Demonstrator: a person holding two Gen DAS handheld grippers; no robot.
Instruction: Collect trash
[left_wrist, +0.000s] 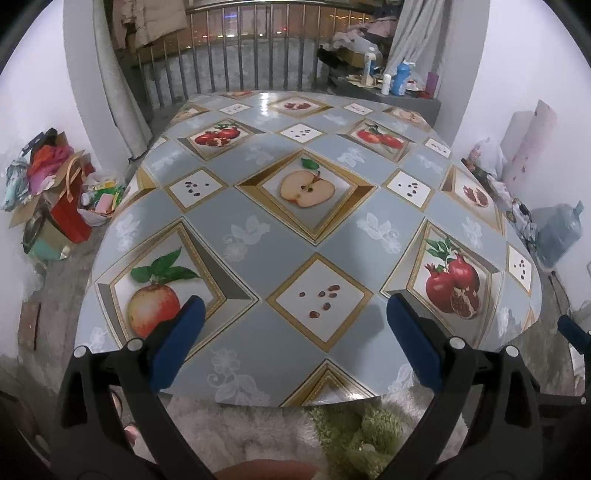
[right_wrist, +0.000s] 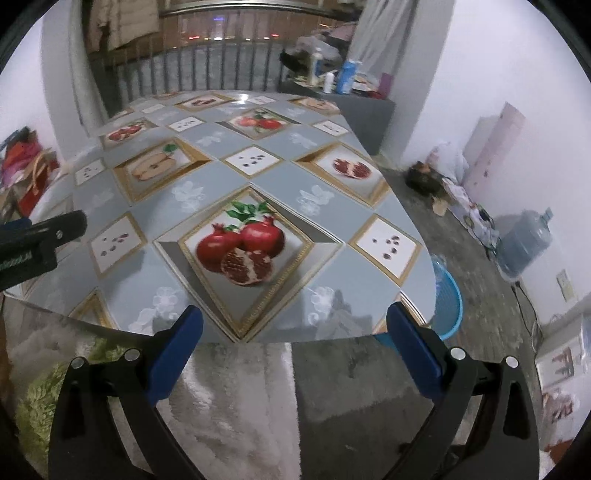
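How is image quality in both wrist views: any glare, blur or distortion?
Left wrist: sharp, strong fisheye bowing of the table, a glare patch at its far edge. Right wrist: softer, slightly blurred, glare at the far edge, reflections near the front rim, same bowing. Both claws, left and right, are in focus.

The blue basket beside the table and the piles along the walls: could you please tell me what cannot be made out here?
- Blue basket, right wrist view: the table edge hides most of it; contents unseen.
- Pile by the left wall, left wrist view: items too small and distorted to identify.
- Bottles on the far ledge: labels too small.
- Right gripper, left wrist view: cut off by the edge.
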